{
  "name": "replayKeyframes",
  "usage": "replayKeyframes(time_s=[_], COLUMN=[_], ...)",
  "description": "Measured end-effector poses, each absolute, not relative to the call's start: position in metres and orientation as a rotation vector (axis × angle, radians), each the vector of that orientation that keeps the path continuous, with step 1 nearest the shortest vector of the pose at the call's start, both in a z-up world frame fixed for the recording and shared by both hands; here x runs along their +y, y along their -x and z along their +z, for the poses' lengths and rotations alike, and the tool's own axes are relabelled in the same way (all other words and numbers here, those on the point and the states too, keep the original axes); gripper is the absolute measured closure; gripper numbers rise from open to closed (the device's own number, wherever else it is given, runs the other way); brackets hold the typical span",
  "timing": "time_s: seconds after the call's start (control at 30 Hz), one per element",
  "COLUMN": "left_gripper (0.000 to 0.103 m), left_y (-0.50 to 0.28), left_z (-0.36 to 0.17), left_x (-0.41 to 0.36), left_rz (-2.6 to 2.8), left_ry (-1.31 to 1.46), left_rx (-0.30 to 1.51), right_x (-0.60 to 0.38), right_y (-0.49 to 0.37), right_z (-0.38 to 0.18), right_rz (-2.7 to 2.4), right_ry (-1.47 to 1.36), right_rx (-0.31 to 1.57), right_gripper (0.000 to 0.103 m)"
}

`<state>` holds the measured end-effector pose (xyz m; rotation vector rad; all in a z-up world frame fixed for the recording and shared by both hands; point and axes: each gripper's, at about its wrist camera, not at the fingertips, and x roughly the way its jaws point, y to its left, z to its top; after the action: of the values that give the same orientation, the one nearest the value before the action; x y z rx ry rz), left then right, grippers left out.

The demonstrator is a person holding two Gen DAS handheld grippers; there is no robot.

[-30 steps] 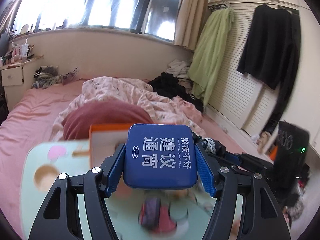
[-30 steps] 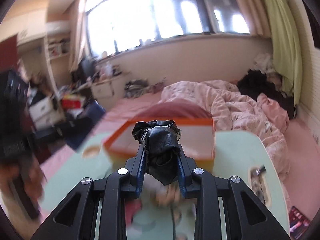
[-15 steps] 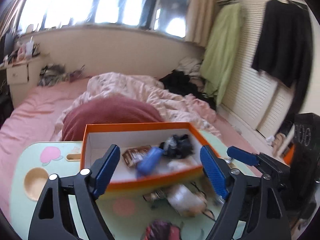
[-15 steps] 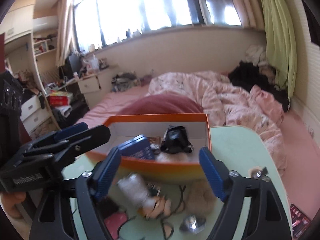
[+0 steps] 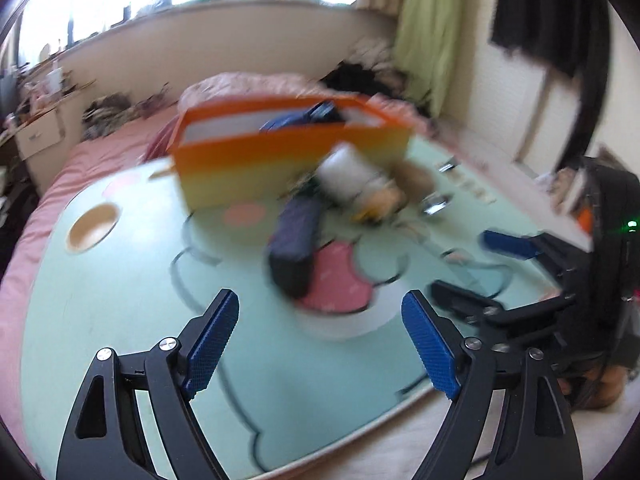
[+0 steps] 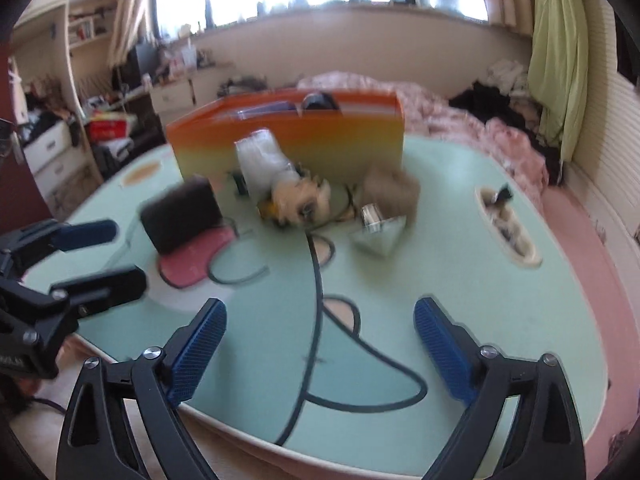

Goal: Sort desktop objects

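I hold a gripper in each hand over a round green table [image 6: 460, 248] with a cartoon drawing on it. My left gripper [image 5: 320, 338] is wide apart and has nothing between its blue pads [image 5: 212, 332]. My right gripper [image 6: 318, 346] is opening right now, and nothing is between its jaws either. Both point down at the near part of the table.

The orange box [image 6: 288, 140] stands at the far side of the table. Some dark and blue things poke up inside it, but they are too blurry for me to tell what they are.

Just in front of the box lies a little pile. There is a white bundle [image 6: 260, 160], a small doll head [image 6: 304, 200] with pale hair, a brown fluffy thing [image 6: 394, 188] and a shiny silver thing [image 6: 378, 226]. A dark pouch [image 6: 182, 212] lies to the left of the pile, partly on a pink spot of the drawing. A black cord [image 6: 316, 292] runs from the pile toward me and over the near edge.

In the right view, my left gripper shows at the left edge, near the dark pouch. Behind the table is a bed with a pink blanket [image 6: 452, 120].
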<state>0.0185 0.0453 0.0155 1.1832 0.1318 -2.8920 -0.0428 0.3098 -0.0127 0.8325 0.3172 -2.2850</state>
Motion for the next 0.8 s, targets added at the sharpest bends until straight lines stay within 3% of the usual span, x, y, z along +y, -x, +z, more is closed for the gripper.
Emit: replayKeyframes(time_s=[0.1,0.2,0.8], left_gripper=[0.014,0.000,0.000], left_y=[-0.016,-0.015,-0.010], left_z=[0.000,-0.004,-0.003], left_x=[0.041,0.035,0.035], left_rz=[-2.806,-2.806,-2.864], left_ry=[-1.179,-1.167,-1.151], left_rx=[0.063,0.100,0.077], right_x=[0.313,0.315,0.314], right_y=[0.043,0.044,0.042], right_z=[-0.020,-0.023,-0.025], right_rz=[-2.311,-2.311,-2.314], right_ry=[-0.809,-0.799,-0.788], right_rx=[0.315,0.311,0.311], right_gripper=[0.000,0.000,0.000])
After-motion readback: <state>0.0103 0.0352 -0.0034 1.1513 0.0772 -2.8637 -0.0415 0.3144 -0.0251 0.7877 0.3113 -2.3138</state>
